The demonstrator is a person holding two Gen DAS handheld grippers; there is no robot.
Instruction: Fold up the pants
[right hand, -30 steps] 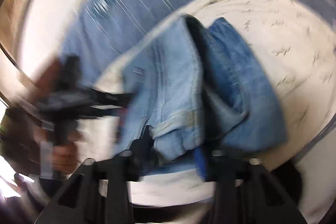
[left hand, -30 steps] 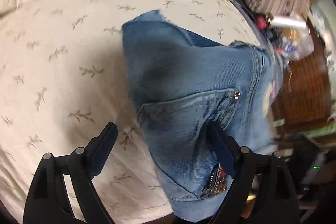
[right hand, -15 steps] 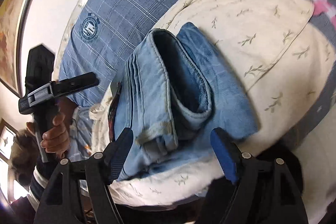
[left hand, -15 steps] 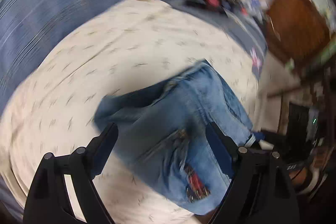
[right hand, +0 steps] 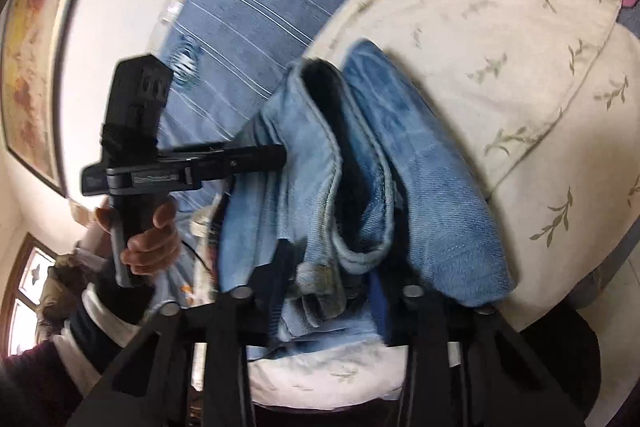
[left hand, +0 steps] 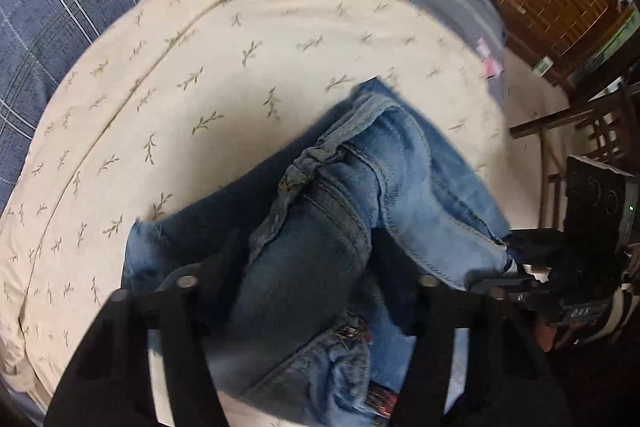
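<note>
The folded jeans (left hand: 348, 211) lie on a cream leaf-print cushion (left hand: 224, 75). In the left wrist view the left gripper (left hand: 308, 267) has its fingers closing around a thick fold of denim that bulges between them. Only the right wrist view shows the person's hand (right hand: 148, 239) on that tool's handle, while the right gripper (right hand: 324, 291) has its fingers closing on the jeans' hem ends.

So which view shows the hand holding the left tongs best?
The right wrist view. There the hand shows clearly, wrapped around the black handle of the left tongs, whose tips reach the jeans. The left wrist view shows none of that hand, only its tongs' fingers closing around denim.
</note>
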